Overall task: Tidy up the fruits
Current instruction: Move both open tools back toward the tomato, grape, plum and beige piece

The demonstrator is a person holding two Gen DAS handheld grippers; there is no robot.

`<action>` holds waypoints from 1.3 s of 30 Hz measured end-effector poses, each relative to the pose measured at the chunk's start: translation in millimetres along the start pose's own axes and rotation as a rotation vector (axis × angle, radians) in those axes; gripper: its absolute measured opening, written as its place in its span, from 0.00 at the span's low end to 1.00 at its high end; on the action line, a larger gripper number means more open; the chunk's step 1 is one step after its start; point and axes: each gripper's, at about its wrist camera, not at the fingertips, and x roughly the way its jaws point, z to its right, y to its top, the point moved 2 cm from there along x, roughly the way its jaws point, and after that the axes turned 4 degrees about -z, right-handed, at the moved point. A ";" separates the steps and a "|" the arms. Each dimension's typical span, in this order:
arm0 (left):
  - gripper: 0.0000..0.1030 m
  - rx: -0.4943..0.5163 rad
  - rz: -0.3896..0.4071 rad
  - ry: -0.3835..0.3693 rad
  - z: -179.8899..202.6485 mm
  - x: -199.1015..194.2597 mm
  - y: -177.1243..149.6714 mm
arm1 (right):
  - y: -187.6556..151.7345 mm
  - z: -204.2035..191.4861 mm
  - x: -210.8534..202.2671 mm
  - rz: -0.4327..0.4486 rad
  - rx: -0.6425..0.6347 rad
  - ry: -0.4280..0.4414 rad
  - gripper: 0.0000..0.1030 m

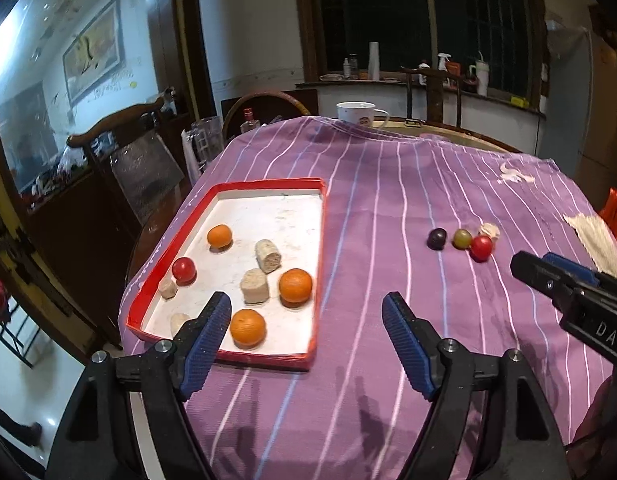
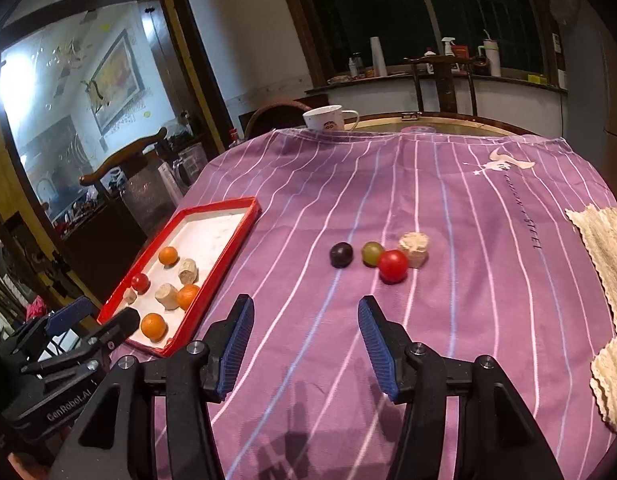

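Observation:
A red-rimmed white tray [image 1: 320, 240] [image 2: 228, 258] lies at the left of the purple striped cloth. It holds three oranges [image 1: 295, 286], a red tomato [image 1: 184, 269] and several beige chunks [image 1: 254, 286]. On the cloth to the right lie a dark grape [image 2: 341, 255], a green grape [image 2: 372, 253], a red tomato [image 2: 393, 266] and a beige chunk [image 2: 414, 249]. My left gripper [image 1: 306, 304] is open and empty over the tray's near right corner. My right gripper [image 2: 304, 308] is open and empty, short of the loose fruits.
A white mug [image 1: 356, 113] stands at the table's far edge. A beige cloth [image 2: 606, 256] lies at the right edge. Wooden chairs [image 1: 120, 148] stand to the left and behind the table. The table edge drops off left of the tray.

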 end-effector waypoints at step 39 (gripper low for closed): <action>0.79 0.096 -0.146 -0.039 43.3 54.9 -8.0 | 8.3 69.2 5.3 -0.062 0.082 -0.031 0.60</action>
